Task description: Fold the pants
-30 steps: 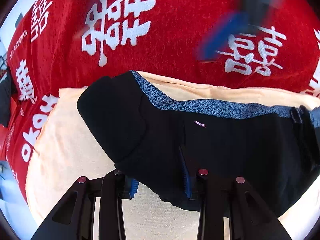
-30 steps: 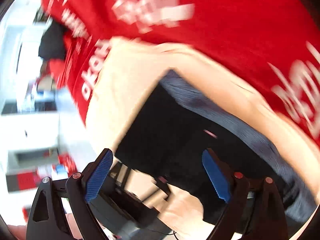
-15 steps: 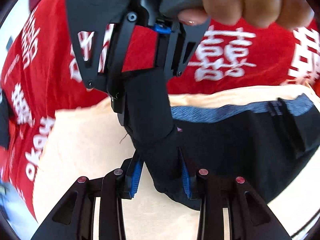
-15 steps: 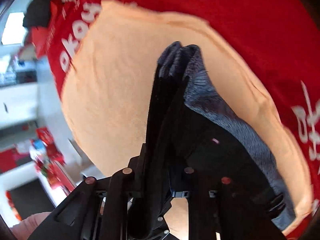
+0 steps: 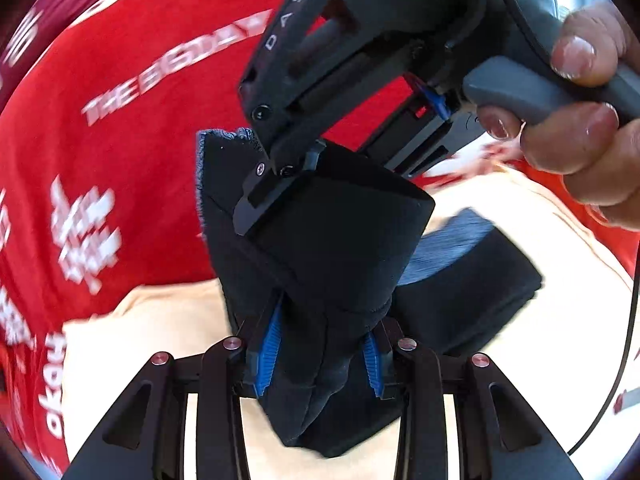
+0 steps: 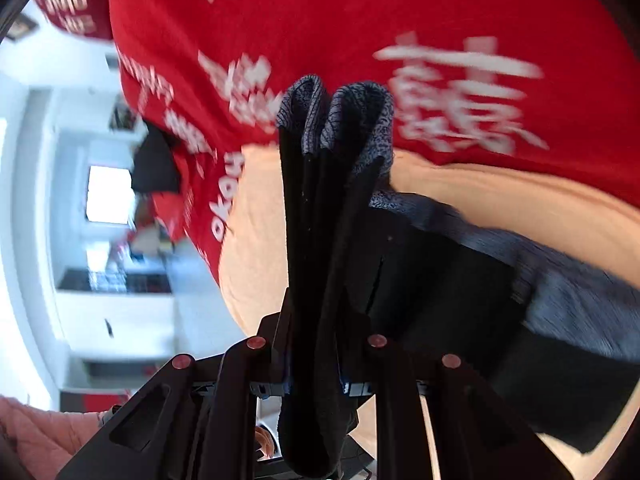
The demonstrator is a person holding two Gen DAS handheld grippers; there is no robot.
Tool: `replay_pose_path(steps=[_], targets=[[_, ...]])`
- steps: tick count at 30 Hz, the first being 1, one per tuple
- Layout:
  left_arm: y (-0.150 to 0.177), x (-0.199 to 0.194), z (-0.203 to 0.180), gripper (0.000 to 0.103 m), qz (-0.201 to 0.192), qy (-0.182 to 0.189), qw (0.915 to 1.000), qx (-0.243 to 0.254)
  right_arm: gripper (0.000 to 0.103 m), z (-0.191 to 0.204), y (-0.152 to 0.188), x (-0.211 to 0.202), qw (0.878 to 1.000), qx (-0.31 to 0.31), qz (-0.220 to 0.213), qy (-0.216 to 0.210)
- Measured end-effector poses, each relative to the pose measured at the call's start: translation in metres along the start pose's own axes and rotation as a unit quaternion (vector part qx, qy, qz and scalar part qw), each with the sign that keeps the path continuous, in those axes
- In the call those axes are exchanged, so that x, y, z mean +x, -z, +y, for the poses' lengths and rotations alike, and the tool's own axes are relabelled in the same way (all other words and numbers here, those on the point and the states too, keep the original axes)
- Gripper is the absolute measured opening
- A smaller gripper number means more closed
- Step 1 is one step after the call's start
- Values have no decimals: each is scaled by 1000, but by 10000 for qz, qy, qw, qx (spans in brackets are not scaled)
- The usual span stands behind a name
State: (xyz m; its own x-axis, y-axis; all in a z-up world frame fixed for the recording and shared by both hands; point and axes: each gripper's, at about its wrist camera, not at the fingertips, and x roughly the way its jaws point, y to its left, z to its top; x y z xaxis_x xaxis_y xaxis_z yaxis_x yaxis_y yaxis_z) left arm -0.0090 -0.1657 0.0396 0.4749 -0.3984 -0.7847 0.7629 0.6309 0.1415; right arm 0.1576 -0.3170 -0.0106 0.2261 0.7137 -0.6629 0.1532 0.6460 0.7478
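Red cloth [image 5: 132,128] printed with white characters covers the counter, and a peach towel [image 5: 160,320] lies on top of it as the working patch. On that towel sit the dark pants [image 5: 472,280], black with a grey-blue waistband, already gathered into a thick bundle.

Both tools have hold of one end of it. The left tool [image 5: 320,354] pinches a fat wad of black cloth between its blue pads. The right tool [image 6: 314,384] has just been closing and now grips a bunched fold whose waistband edge stands up past its fingertips. In the left view the right tool [image 5: 280,188] sits at the upper edge of the same raised flap, with the person's hand [image 5: 580,120] on its handle.

The raised end stands up off the towel, while the rest of the pants trails away to the right, flat on the towel. The fold probably goes that way, the lifted end laid over the flat part. Both tools look about equally placed for it.
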Motion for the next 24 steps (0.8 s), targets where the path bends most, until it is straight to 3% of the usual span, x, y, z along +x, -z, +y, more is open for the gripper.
replay_pose_path(steps=[5,10,16,18,20,24], targets=[[-18,15,-79,37,214,289,9975,607,20,-70,47,-65,9975,436,-520,-216],[-21,40,-135,37,467,462,9928,1003,20,-145,82,-103,9924,917,-752,-329],[-10,78,-182,37,807,508,9874,1259,20,-211,108,-90,9868,1382,-826,-189],[-7,88,-186,47,943,466,9872,1199,22,-222,112,-87,9864,1432,-804,-93],[-7,92,-179,66,1069,749,9876,873,23,-230,113,-81,9863,1439,-797,-78],[-8,91,-161,72,1317,1181,9836,340,27,-227,111,-68,9889,1263,-720,301]])
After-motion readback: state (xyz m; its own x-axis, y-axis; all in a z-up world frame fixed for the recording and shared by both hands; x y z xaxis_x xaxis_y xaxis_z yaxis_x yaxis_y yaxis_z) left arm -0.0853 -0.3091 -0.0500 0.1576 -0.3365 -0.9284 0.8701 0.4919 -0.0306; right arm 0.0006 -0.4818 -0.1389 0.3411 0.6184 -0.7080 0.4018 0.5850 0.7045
